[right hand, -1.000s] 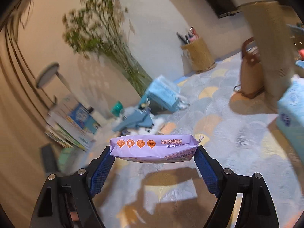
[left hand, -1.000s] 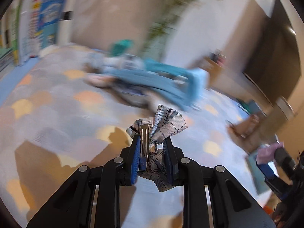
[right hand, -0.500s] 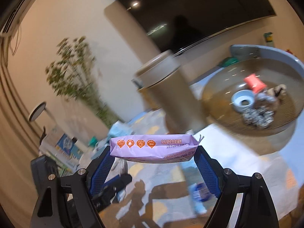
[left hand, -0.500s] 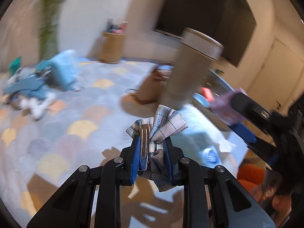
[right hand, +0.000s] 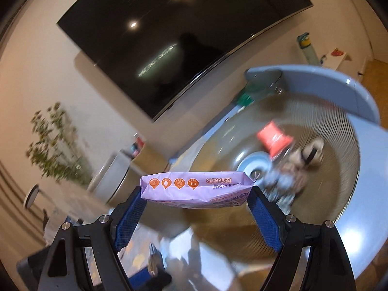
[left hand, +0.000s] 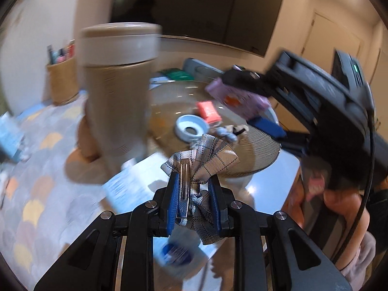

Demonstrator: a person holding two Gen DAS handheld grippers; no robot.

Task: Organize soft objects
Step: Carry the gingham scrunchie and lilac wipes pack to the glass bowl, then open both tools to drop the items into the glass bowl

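Note:
My left gripper (left hand: 194, 181) is shut on a grey plaid fabric bow with a metal hair clip (left hand: 201, 155), held in the air in front of a round brown woven basket (left hand: 264, 145). My right gripper (right hand: 196, 194) is shut on a purple pack of wipes (right hand: 194, 189), held over the same basket (right hand: 339, 131); gripper and pack also show in the left wrist view (left hand: 240, 101), above the basket. The basket holds a red packet (right hand: 274, 138), a light blue ring (right hand: 254, 165) and several small soft things.
A tall beige cylinder with a lid (left hand: 118, 92) stands left of the basket on a patterned cloth (left hand: 36, 189). A wicker pen holder (left hand: 63, 82) stands by the wall. A dark TV (right hand: 174, 36) hangs behind. A pale blue surface (right hand: 371, 194) lies under the basket.
Both grippers swung to the right with their loads, from the pile of blue soft things and the plant toward the basket. The right gripper now hangs over the basket.

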